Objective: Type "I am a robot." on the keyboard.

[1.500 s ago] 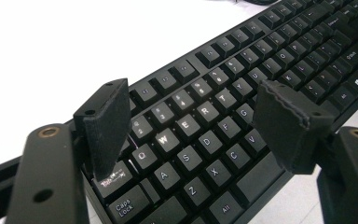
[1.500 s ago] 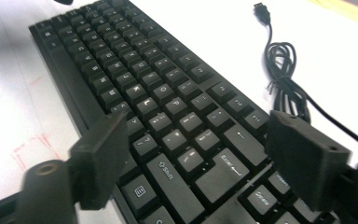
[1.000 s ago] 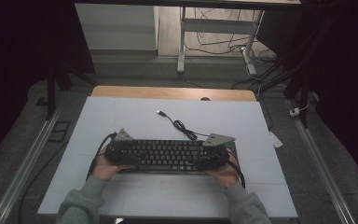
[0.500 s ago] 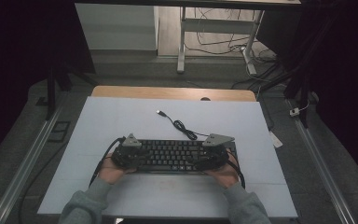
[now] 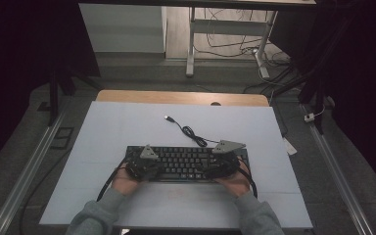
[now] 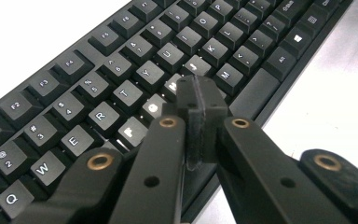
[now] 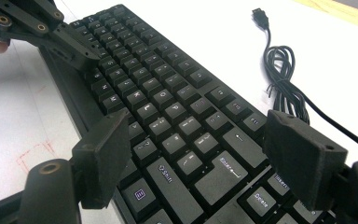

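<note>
The high view looks forward and down from far above the table [image 5: 127, 122], while both gripper views look closely along their jaws at the shared keyboard [image 5: 186, 161].

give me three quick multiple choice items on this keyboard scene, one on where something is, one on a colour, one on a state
1. Where does the loose cable plug lie?
A. on the white table top beyond the keyboard
B. on the keys
C. on the floor

2. What colour is the keyboard?
A. white
B. black
C. red

3. How do the left tongs stand?
A. wide open
B. shut on the cable
C. shut, with nothing between the jaws

Answers:
1. A, the high view shows the plug on the table past the keyboard's far edge.
2. B, case and keys are black in all views.
3. C, the left gripper view shows the pads pressed together above the keys, having just closed; the right tongs stand open.
</note>
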Demonstrator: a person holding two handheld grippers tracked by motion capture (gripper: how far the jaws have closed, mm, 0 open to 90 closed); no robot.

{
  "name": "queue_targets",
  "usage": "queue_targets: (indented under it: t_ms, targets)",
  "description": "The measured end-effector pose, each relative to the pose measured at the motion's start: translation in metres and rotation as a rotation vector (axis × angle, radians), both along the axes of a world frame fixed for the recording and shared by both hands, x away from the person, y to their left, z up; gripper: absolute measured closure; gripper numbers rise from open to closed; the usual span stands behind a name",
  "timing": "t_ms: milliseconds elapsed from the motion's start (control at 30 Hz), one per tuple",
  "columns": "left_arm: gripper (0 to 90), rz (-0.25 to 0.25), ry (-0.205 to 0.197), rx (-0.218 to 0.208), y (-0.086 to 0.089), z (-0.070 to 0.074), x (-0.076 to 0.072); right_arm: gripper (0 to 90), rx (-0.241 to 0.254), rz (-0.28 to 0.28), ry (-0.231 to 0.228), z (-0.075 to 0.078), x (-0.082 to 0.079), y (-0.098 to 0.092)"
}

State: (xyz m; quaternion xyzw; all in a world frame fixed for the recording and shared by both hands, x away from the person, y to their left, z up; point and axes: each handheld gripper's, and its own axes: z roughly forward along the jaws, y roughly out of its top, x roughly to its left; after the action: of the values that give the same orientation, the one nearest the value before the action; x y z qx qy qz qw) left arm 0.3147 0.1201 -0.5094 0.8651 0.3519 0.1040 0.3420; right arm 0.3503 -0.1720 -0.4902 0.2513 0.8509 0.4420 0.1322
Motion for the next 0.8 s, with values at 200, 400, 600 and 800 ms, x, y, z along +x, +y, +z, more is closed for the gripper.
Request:
queue_targets:
  t_ms: [200,400,600,800]
  targets:
    - [88.4,0.006,0.0,0.004,-0.001,-0.0016,0.0008,23.3,-0.005,0.0,0.002,-0.0003,0.0,0.0002]
    - [88.4,0.004,0.005,0.011,-0.0033,-0.0039,0.001,23.5,0.0,-0.003,0.001,-0.0004,0.0002,0.0002]
    - [88.4,0.001,0.008,0.015,-0.0037,-0.0043,0.0014,23.8,0.002,0.0,0.001,-0.0006,0.0002,0.0004]
    - [88.4,-0.001,0.019,0.028,-0.0055,-0.0075,0.0022,23.9,0.004,-0.004,0.001,-0.0003,0.0001,0.0001]
